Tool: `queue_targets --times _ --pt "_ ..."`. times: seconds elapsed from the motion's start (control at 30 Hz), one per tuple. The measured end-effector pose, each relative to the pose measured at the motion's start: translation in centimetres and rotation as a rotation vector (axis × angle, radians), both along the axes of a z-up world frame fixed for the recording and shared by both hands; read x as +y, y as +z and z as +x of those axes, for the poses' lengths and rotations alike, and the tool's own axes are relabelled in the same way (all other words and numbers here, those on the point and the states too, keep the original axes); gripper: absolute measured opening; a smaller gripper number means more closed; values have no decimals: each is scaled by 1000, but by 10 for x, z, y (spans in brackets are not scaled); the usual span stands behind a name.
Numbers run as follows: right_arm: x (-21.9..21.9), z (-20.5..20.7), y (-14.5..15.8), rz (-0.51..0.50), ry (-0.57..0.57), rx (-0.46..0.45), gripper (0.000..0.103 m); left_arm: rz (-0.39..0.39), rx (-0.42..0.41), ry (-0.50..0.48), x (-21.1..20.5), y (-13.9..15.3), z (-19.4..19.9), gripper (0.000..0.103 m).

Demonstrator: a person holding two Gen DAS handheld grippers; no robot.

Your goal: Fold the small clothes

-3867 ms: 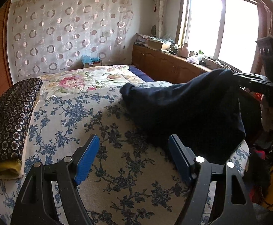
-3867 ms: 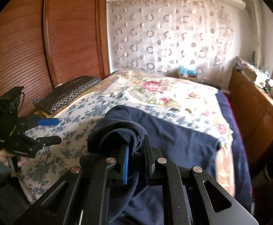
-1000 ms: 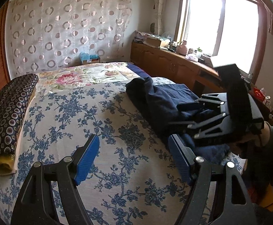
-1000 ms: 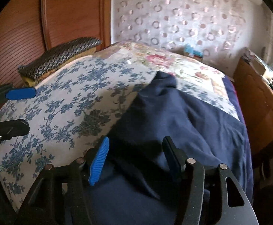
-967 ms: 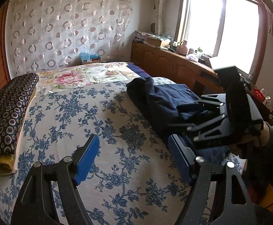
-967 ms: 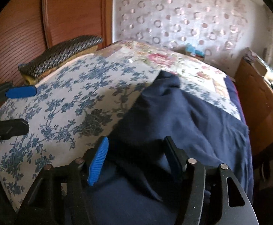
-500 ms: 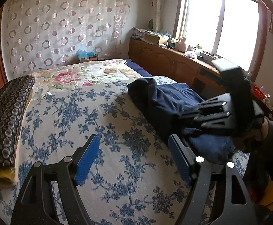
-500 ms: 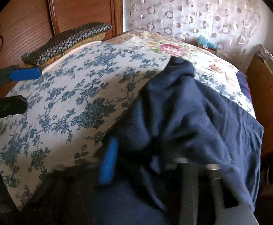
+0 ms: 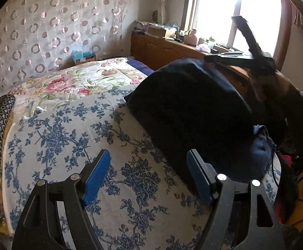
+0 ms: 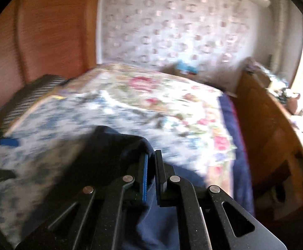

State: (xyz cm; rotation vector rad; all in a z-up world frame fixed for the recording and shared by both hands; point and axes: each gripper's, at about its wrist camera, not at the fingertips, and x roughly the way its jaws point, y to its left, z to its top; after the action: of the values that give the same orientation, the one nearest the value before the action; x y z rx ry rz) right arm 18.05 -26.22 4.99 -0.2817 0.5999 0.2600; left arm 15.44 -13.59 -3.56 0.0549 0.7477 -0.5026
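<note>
The right tool (image 10: 150, 164) has its blue pads pinched tight on an edge of the navy garment (image 9: 189, 104), whose cloth hangs from it in a dark sheet above the right side of the bed (image 9: 68, 129); the right wrist view is smeared, so which part of the garment it holds cannot be told. The left tool (image 9: 149, 173) stands wide apart with nothing between its pads, over the blue-flowered bedspread (image 9: 53, 137) just left of the garment.
</note>
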Motion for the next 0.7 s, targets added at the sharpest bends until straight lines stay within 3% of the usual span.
queue_targets --times 0.17,0.3,0.33,0.4,0.53,0.7 --pt "-23 45 -19 -25 -205 6 6 3 35 17 2 -10 5 77" --pt "-8 45 -36 71 -143 72 7 6 47 21 1 -13 8 77" --pt "-4 44 -40 79 -127 91 17 9 49 19 1 -14 9 77" --pt "-2 41 -48 99 -94 133 51 15 52 9 -3 -15 12 77" --pt "1 44 -65 101 -62 185 53 34 54 -15 -14 -15 20 77" --pt "-11 67 -77 174 -30 264 53 47 68 -43 -27 -15 29 77"
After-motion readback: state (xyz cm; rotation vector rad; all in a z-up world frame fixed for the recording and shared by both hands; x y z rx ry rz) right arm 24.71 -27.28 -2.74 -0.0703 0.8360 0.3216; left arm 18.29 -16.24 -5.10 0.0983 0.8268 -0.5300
